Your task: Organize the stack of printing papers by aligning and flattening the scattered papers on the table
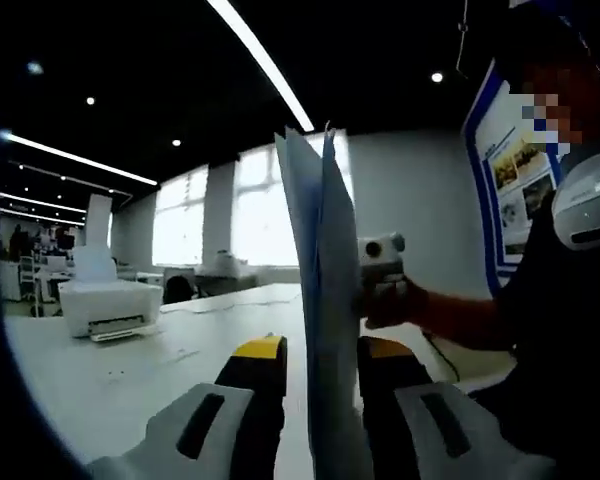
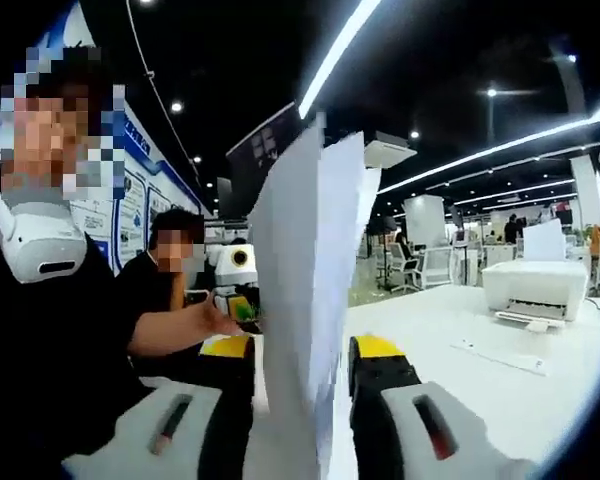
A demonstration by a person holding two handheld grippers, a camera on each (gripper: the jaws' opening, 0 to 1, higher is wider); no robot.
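Observation:
A stack of white printing papers (image 1: pixel 315 240) stands upright and edge-on between the yellow-tipped jaws of my left gripper (image 1: pixel 322 348), which is shut on it; the sheets fan slightly apart at the top. From the far side, my right gripper (image 1: pixel 380 262) and the hand holding it reach the same stack. In the right gripper view the paper stack (image 2: pixel 305 230) again rises between the jaws of my right gripper (image 2: pixel 302 348), shut on it. Behind the sheets, the left gripper (image 2: pixel 235 262) shows beside the stack.
A white printer (image 1: pixel 105 300) (image 2: pixel 535 285) sits on the white table (image 1: pixel 130 385) (image 2: pixel 500 400). Another person (image 2: pixel 170 270) sits behind the table. A blue-framed poster board (image 1: pixel 510 170) stands behind the person holding the grippers.

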